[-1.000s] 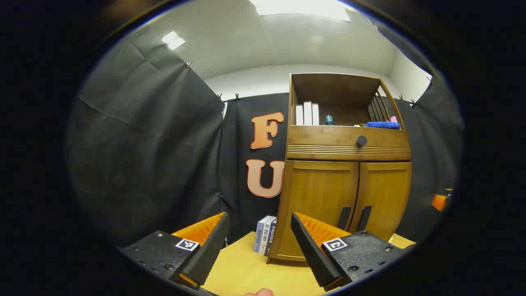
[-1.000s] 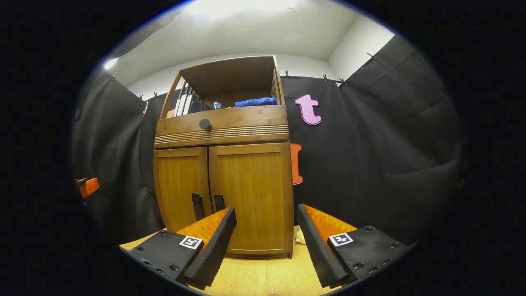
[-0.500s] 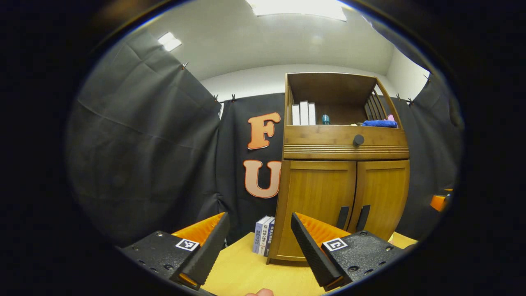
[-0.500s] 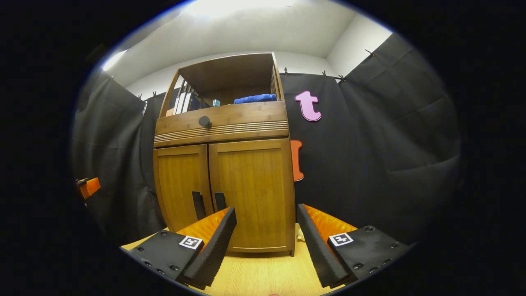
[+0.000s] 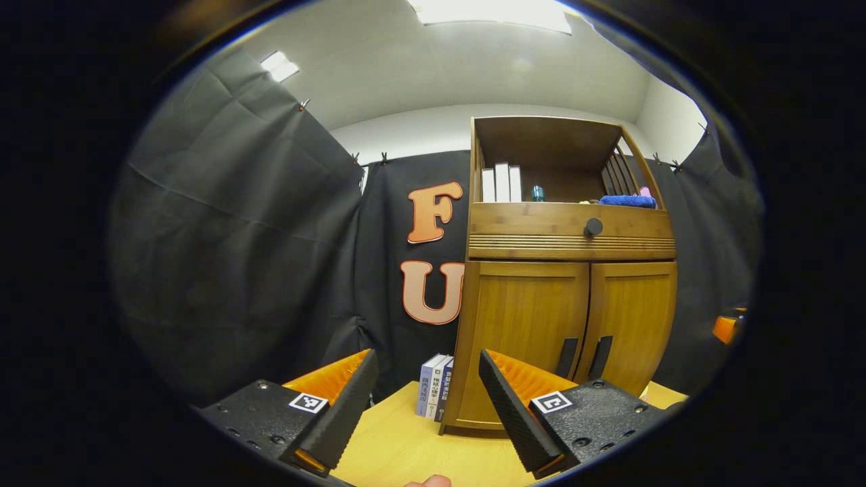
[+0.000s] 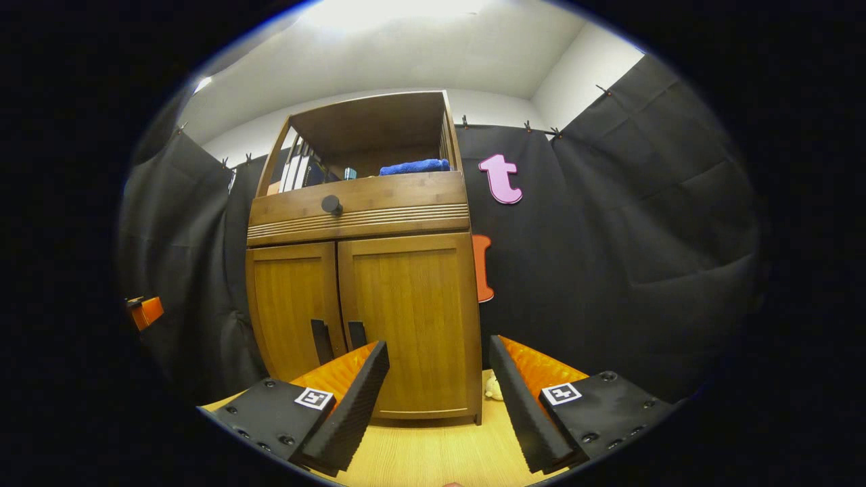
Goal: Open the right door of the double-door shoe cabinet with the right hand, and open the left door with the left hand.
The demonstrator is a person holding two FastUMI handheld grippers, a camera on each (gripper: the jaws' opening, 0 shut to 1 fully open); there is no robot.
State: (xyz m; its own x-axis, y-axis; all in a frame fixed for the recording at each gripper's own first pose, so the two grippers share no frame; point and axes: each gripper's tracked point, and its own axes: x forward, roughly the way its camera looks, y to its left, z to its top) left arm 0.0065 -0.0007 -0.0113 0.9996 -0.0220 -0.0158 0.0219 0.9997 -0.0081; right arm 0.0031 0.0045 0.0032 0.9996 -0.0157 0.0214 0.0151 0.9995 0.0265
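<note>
Books [image 5: 435, 384] beside the cabinet [image 5: 528, 338] carry spine print, too small to read. Square coded markers [image 5: 308, 402] on the hand-held gripper bear patterns, no legible text.

The tall honey-brown wooden shoe cabinet [image 6: 365, 270] is finished in smooth, faintly glossy striped grain, with a ribbed band cut under its drawer. Its two dark door handles [image 6: 336, 336] look matt. A soft blue cloth [image 6: 413, 166] is folded on the upper shelf. The pale yellow wooden tabletop [image 5: 406, 446] is smooth and satiny. The booth's black wall [image 5: 237, 270] is made of matt, creased fabric.
</note>
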